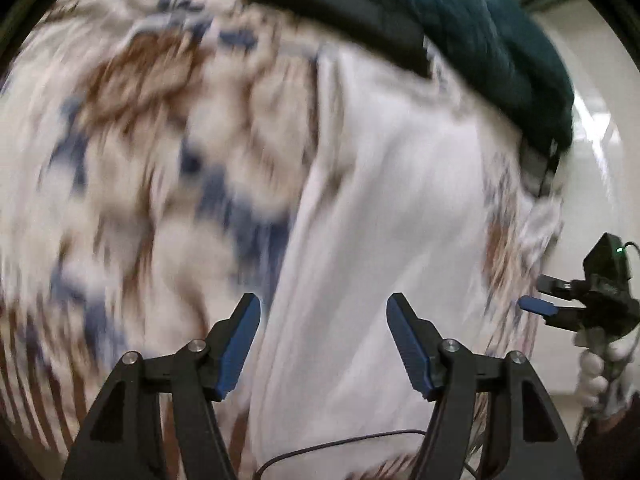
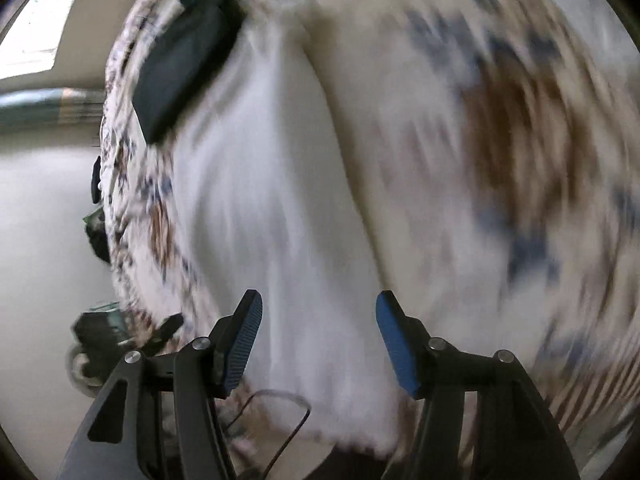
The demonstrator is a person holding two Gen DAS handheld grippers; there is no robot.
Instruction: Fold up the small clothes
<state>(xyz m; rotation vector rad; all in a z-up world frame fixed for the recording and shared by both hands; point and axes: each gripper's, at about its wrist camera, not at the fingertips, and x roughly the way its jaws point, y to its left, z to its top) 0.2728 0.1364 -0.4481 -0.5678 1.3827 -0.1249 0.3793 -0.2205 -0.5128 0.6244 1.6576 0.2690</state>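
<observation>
Patterned bedcover (image 1: 132, 152) with brown and blue print is filling nearly the whole frame in both wrist views, heavily motion-blurred, spreading ahead of and to both sides of each claw. White garment (image 1: 380, 240) is lying on it as a long pale strip, running from right between the fingers of the left gripper (image 1: 323, 316) away to the far end; same white garment (image 2: 272, 208) is sitting directly ahead of the right gripper (image 2: 319, 312) and passing under its finger gap. Whether either claw is touching the cloth, can't tell; blur too strong.

Dark teal garment (image 1: 492, 40) is lying beyond the far end of the white one, ahead and to the right of the left gripper. Black folded piece (image 1: 340, 4) is lying just beside it, overlapping its near edge; in the right wrist view that black piece (image 2: 184, 76) is showing ahead and left of the right claw.

Left gripper is standing about half spread, blue pads apart, nothing pinched between them. Right gripper is likewise half spread, pads not pressing on anything.

In the left wrist view the right gripper is showing at the far right edge, held by a gloved hand (image 1: 600, 372), fingers pointing toward the bedcover edge. Thin black cable (image 2: 280, 428) is looping just below the right claw.
</observation>
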